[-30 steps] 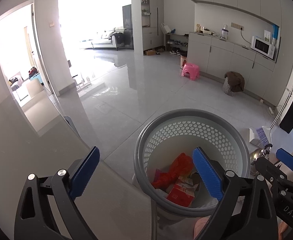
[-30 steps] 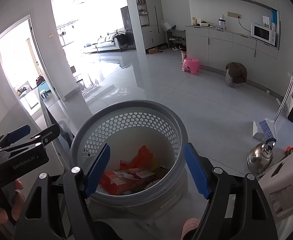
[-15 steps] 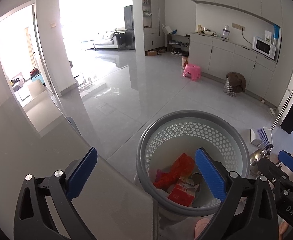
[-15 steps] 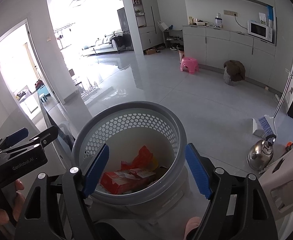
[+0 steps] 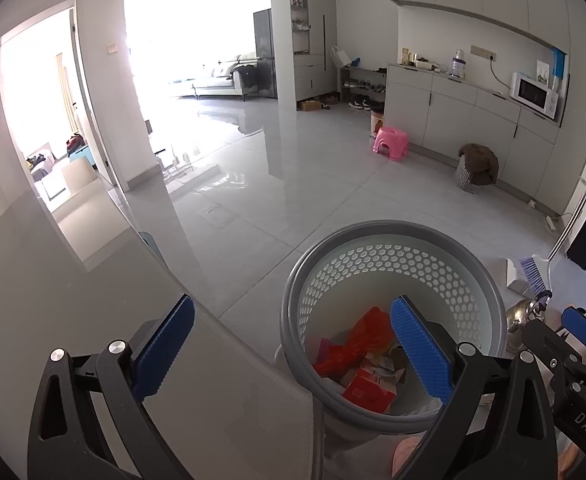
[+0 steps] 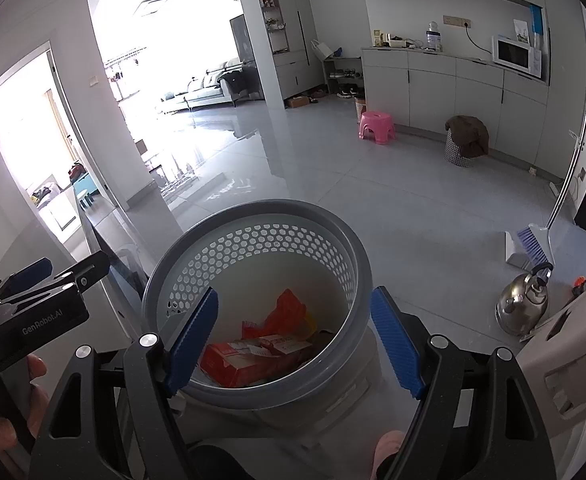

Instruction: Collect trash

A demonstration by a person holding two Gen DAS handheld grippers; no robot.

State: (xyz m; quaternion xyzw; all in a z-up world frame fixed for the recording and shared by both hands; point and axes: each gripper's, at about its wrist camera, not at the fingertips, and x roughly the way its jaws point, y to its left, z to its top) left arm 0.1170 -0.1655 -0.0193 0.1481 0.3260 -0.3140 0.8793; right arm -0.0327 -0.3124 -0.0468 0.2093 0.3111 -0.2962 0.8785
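Trash (image 6: 261,356) already lies in the bin (image 6: 357,264) at the lower centre of both views: a red carton and a crumpled red wrapper (image 5: 357,344) among paper scraps. The left gripper (image 5: 293,348) and right gripper (image 6: 293,336) both hang above the bin with jaws wide apart and empty. No loose trash shows on the floor (image 5: 293,184) (so collecting looks largely done, judging by this).
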